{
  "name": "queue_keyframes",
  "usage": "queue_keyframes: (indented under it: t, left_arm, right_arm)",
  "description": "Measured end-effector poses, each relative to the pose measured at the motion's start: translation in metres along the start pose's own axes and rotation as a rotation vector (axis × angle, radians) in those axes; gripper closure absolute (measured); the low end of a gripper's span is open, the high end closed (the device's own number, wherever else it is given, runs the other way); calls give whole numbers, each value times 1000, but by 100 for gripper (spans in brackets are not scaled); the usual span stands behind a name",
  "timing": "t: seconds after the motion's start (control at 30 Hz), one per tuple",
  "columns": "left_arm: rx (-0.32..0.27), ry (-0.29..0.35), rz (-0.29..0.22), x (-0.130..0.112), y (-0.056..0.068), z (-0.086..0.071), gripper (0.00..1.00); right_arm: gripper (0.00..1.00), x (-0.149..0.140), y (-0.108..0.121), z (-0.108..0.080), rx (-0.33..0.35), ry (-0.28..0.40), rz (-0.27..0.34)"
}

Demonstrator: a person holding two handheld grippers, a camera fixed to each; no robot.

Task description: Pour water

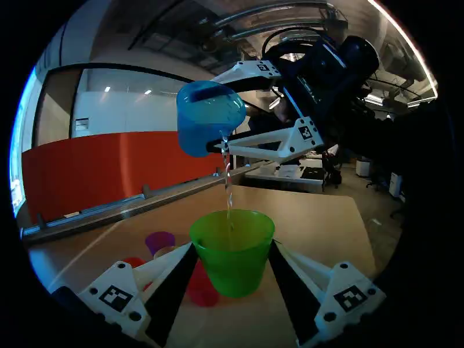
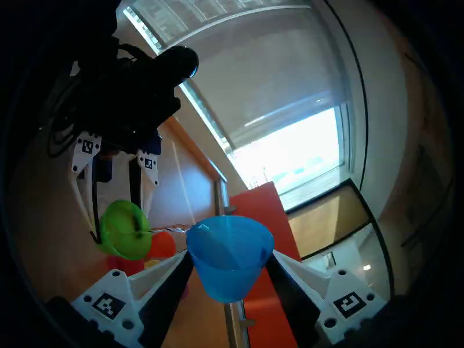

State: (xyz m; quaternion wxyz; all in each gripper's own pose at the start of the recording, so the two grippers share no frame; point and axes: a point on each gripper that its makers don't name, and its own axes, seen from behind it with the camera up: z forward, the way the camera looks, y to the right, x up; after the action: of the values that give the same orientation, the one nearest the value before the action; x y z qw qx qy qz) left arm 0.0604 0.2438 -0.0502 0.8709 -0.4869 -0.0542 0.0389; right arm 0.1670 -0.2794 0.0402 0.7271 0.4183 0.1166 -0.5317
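My left gripper point(image 1: 232, 264) is shut on a green cup point(image 1: 233, 250), held upright above the wooden table point(image 1: 313, 220). Higher up in the left gripper view, my right gripper point(image 1: 229, 113) is shut on a blue cup point(image 1: 207, 119) tipped on its side. A thin stream of water point(image 1: 227, 180) falls from the blue cup's rim into the green cup. In the right gripper view the blue cup point(image 2: 229, 255) sits between my right gripper's point(image 2: 229, 264) fingers, and farther off to the left the left gripper point(image 2: 119, 200) holds the green cup point(image 2: 123, 229).
Small cups stand on the table below the green cup: a purple one point(image 1: 160, 240), a red one point(image 1: 134, 262) and a magenta one point(image 1: 203, 287). An orange wall panel point(image 1: 98, 168) runs behind the table. Desks and office chairs point(image 1: 371, 174) stand at the far right.
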Motion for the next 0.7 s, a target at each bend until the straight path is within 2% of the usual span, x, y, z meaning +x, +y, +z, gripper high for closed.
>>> queue_keyframes:
  t: [0.7]
  left_arm:
    - [-4, 3, 4, 3, 2, -1, 17]
  right_arm:
    - [12, 0, 2, 0, -2, -5, -50]
